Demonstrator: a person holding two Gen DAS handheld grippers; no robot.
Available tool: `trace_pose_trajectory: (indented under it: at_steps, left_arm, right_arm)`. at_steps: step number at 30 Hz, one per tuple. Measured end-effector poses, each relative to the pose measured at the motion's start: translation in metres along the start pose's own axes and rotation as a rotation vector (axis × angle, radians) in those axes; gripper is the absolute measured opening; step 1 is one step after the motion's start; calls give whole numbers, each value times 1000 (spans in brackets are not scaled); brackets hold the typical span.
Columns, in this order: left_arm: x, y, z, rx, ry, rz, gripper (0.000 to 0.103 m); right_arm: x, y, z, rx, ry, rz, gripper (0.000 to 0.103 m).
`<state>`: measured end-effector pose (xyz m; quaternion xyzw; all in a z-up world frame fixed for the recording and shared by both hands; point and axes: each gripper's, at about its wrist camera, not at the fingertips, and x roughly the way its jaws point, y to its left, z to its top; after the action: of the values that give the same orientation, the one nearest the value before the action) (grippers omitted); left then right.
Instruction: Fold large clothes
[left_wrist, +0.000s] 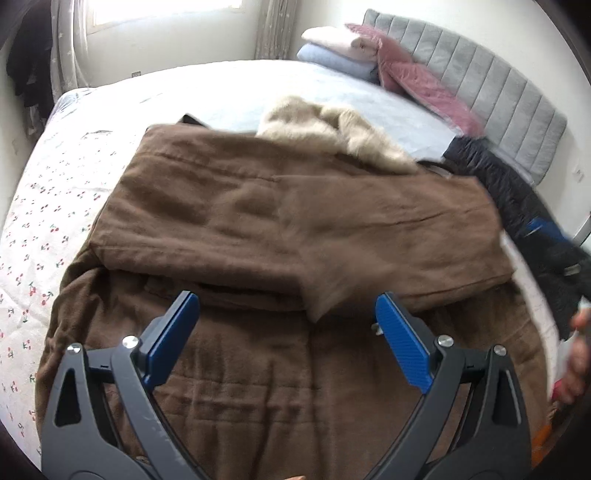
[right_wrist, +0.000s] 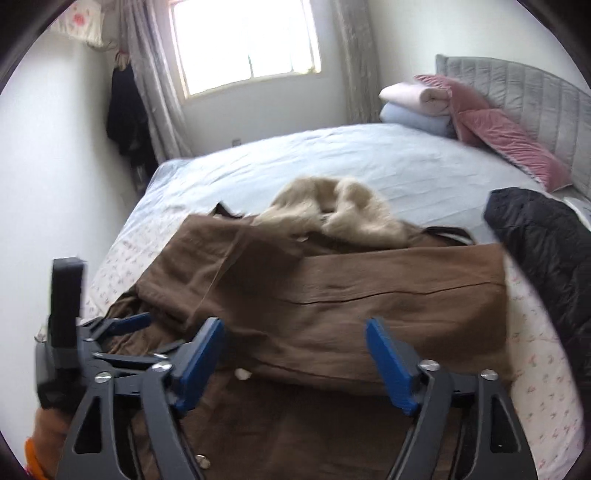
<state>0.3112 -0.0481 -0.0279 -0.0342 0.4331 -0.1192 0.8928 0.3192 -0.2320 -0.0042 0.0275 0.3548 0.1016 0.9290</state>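
A large brown coat (left_wrist: 277, 221) with a cream fur collar (left_wrist: 332, 125) lies on the bed, both sleeves folded across its body. My left gripper (left_wrist: 286, 299) hovers open just above the coat's lower half, at the edge of the folded sleeve, with nothing between its fingers. In the right wrist view the same coat (right_wrist: 332, 288) and collar (right_wrist: 332, 214) fill the middle. My right gripper (right_wrist: 295, 325) stands open over the near edge of the folded sleeve, its blue pads clear of the cloth. The left gripper's black body (right_wrist: 66, 295) shows beside it at the left.
The bed (left_wrist: 48, 206) has a cherry-print sheet in front and pale blue farther back. A black jacket (right_wrist: 546, 251) lies to the right of the coat. Pink pillows (right_wrist: 509, 144) and folded blankets (right_wrist: 413, 103) lean on the grey headboard (right_wrist: 535, 88). A hand (left_wrist: 580, 350) shows at the right edge.
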Motion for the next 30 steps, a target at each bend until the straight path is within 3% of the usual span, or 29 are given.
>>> trace_pose_trajectory:
  at_steps: [2,4,8,11,13,14,15,17,19,21,24,26,28,30]
  left_arm:
    - [-2,-4,6,-1,10,-55,97]
    - [5,-9,14,8,39,-54,97]
    - [40,-11,36,12,124,-65,95]
    - [76,-10,45,-25,191,-99,80]
    - [95,-10,45,-46,219,-92,63]
    - [99,-14,45,-36,193,-45,55]
    - [96,-19,45,-21,169,-18,27]
    - [84,-25,47,-14,107,15,10]
    - [61,-24,52,-41,-3,-19,10]
    - [48,-23,59,-43,-70,-2,11]
    - [64,-22,66,-14,-53,98,14]
    - [76,-18,67,-21,-7,134,14]
    - [67,-13,64,-57,-29,112,16]
    - [53,-16,55,-71,-73,31,25]
  right_arm:
    - [12,-22,-2,25,30,-65,85]
    - [26,-42,-5,79,67,-115,85]
    - [41,-76,-11,205,113,-112,85]
    - [41,-89,-15,253,112,-117,85]
    - [42,-94,-16,268,113,-114,85]
    - [44,-95,-17,271,115,-113,85]
    - [46,-97,-18,267,119,-112,85]
    - [46,-98,-18,252,116,-115,85]
    - [37,-105,-19,265,81,-135,85]
    - [28,-118,-21,317,36,-152,85]
    - [21,-138,-26,396,-30,-153,83]
    - [26,-145,-29,419,-3,-164,73]
    - [27,-148,-30,430,21,-185,66]
    - [20,-146,-28,405,5,-188,60]
